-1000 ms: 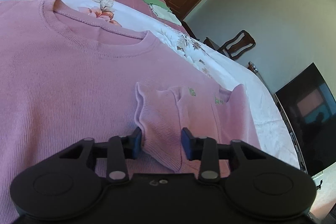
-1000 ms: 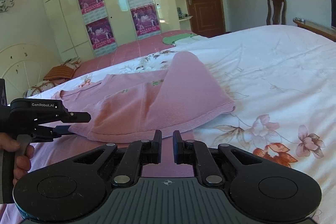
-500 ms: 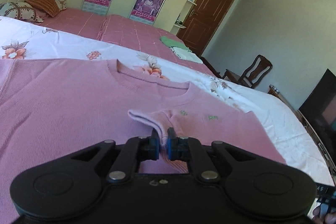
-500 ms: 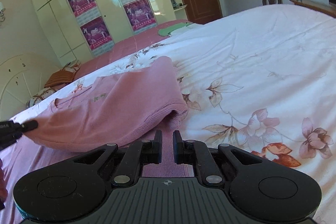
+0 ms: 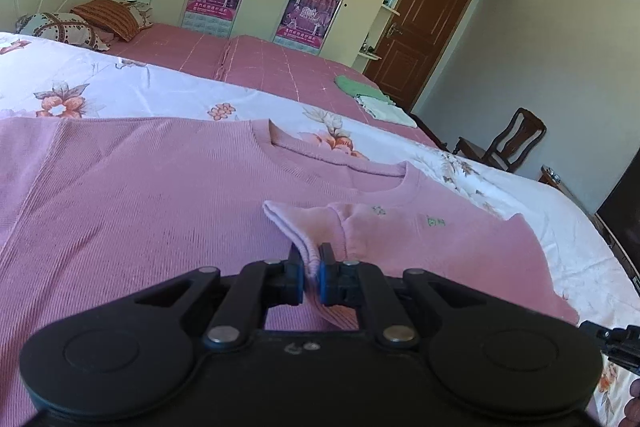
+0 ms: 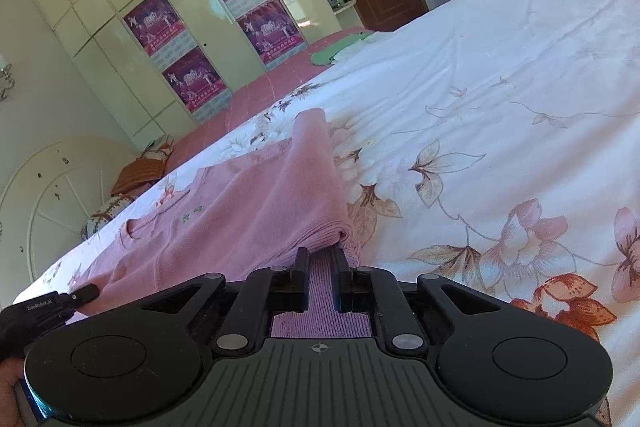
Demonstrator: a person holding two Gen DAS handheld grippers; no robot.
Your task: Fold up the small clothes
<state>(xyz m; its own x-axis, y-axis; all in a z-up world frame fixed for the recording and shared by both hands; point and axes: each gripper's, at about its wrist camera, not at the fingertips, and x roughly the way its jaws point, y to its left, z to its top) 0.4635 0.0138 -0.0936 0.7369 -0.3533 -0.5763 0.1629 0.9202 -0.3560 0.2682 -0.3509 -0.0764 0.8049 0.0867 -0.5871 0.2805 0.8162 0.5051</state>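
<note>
Left tongs [image 5: 311, 269] pinched shut, right tongs [image 6: 323, 269] nearly closed, both angled downward

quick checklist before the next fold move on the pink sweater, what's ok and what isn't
1. Left gripper shut on the sleeve cuff: ok.
2. Right gripper holding the hem: cannot tell; knit lies between its fingers, but pad contact is not visible.
3. Sleeve lies folded over the pink sweater body: ok.
4. Neckline flat and unbunched: ok.
5. Folded side edge straight: ok.
6. Bedspread beside the sweater free of other things: ok.
</note>
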